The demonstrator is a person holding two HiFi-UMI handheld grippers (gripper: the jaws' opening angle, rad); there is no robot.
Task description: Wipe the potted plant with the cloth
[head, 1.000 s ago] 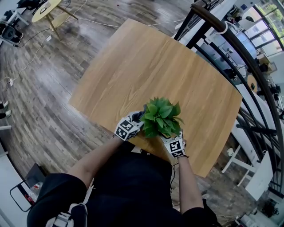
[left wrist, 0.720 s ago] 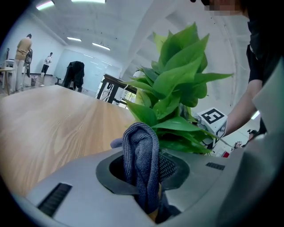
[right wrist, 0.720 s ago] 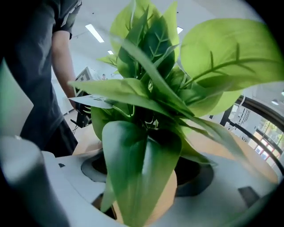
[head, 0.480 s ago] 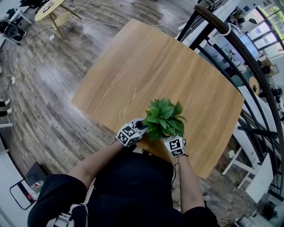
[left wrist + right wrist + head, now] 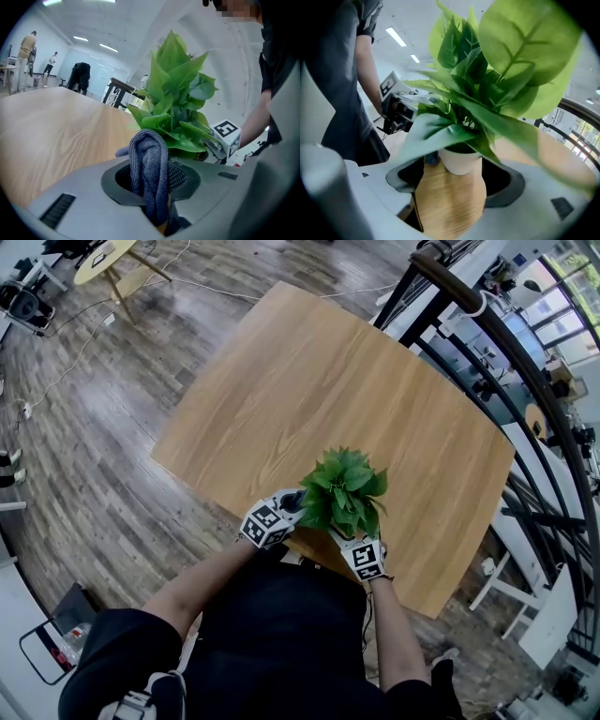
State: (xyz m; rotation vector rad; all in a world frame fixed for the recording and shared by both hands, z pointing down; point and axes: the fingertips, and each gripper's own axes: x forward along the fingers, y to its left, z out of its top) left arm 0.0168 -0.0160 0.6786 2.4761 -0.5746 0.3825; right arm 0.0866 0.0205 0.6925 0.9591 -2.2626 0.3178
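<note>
The potted plant (image 5: 342, 489), green leaves in a small white pot (image 5: 461, 159), stands near the table's front edge. My left gripper (image 5: 292, 508) is at its left side, shut on a folded grey cloth (image 5: 149, 164) that touches the lower leaves (image 5: 180, 101). My right gripper (image 5: 358, 540) is at the plant's near right, open. The pot sits just ahead of its wide jaws without touching them. Leaves (image 5: 506, 61) fill most of the right gripper view. Past the leaves in that view is the left gripper (image 5: 396, 112).
The wooden table (image 5: 309, 381) stretches away beyond the plant; its front edge (image 5: 309, 554) runs right under both grippers. A dark railing (image 5: 525, 371) passes the table's right side. People stand far off (image 5: 28, 51) in the left gripper view.
The left gripper has dropped slightly and edged left. The right gripper has slid a little toward me under the leaves. The plant stays where it was.
</note>
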